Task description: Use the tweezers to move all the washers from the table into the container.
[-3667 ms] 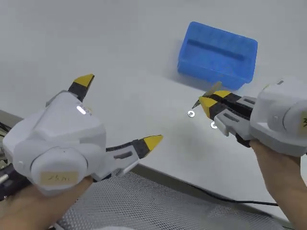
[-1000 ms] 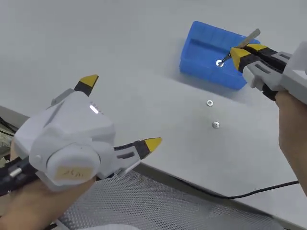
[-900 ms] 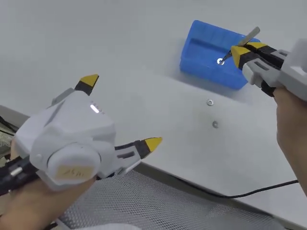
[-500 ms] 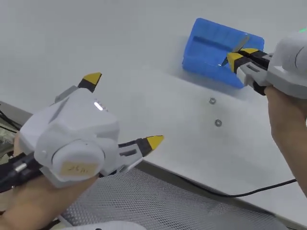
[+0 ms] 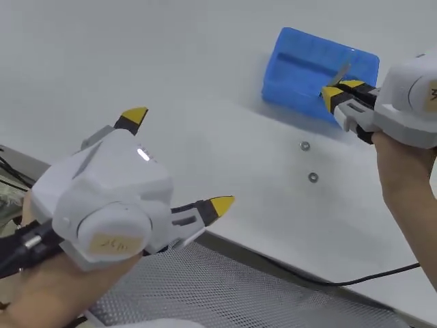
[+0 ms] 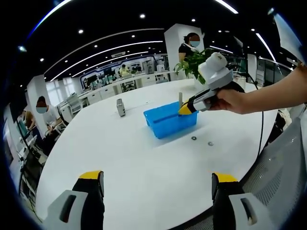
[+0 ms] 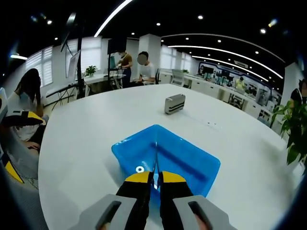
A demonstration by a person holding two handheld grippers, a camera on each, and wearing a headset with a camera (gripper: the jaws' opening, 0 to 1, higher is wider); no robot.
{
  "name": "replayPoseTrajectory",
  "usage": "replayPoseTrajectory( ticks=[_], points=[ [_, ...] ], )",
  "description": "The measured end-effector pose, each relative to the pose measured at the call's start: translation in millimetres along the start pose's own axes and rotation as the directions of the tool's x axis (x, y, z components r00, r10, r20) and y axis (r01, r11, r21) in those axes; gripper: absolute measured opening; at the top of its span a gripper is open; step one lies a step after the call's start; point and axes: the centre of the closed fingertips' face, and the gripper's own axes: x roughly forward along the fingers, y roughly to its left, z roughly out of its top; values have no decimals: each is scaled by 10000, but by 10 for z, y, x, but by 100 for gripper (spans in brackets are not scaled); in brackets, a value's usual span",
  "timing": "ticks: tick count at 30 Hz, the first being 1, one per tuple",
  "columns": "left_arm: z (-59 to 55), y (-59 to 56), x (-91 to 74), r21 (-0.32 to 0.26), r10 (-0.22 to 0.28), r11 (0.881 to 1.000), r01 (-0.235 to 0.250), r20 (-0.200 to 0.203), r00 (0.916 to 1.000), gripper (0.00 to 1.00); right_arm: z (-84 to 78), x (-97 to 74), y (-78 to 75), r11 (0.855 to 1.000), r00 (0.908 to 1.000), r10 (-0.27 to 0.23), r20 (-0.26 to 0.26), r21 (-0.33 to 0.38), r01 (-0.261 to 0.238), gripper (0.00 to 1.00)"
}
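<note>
A blue container (image 5: 300, 61) (image 6: 171, 120) (image 7: 192, 160) stands at the far side of the white table. My right gripper (image 5: 334, 97) (image 7: 155, 178) (image 6: 192, 106) is shut on thin metal tweezers (image 7: 156, 158) (image 5: 339, 72) and hovers at the container's near rim, with the tweezers pointing over its inside. One washer (image 7: 139, 169) lies on the container floor just left of the tweezers. Two washers (image 5: 304, 145) (image 5: 313, 178) (image 6: 194, 138) (image 6: 210, 143) lie on the table in front of the container. My left gripper (image 5: 177, 159) (image 6: 157, 177) stands open and holds nothing, over the table's near edge.
A small silver box (image 7: 174, 103) (image 6: 120, 107) sits on the table beyond the container. A black cable (image 5: 369, 273) crosses the near right table edge, with a metal mesh surface (image 5: 225, 287) below it. Several people and a plant (image 7: 295, 129) are around the room.
My right gripper carried a washer in the tweezers from the table up over the container; the washer has left the tweezers and lies inside. The left gripper has stayed in place.
</note>
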Motion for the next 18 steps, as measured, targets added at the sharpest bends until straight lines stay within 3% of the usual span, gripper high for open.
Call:
replayPoseTrajectory(
  ticks=[15, 18],
  points=[
    [-9, -4, -3, 51, -21, 10000, 22, -75, 10000, 95, 15, -40, -9, 9997, 10000, 45, 32, 240, -45, 3],
    [-12, -3, -2, 73, -6, 10000, 7, -86, 10000, 95, 92, -104, -20, 9997, 9996, -60, 276, 245, 54, 3]
  ],
)
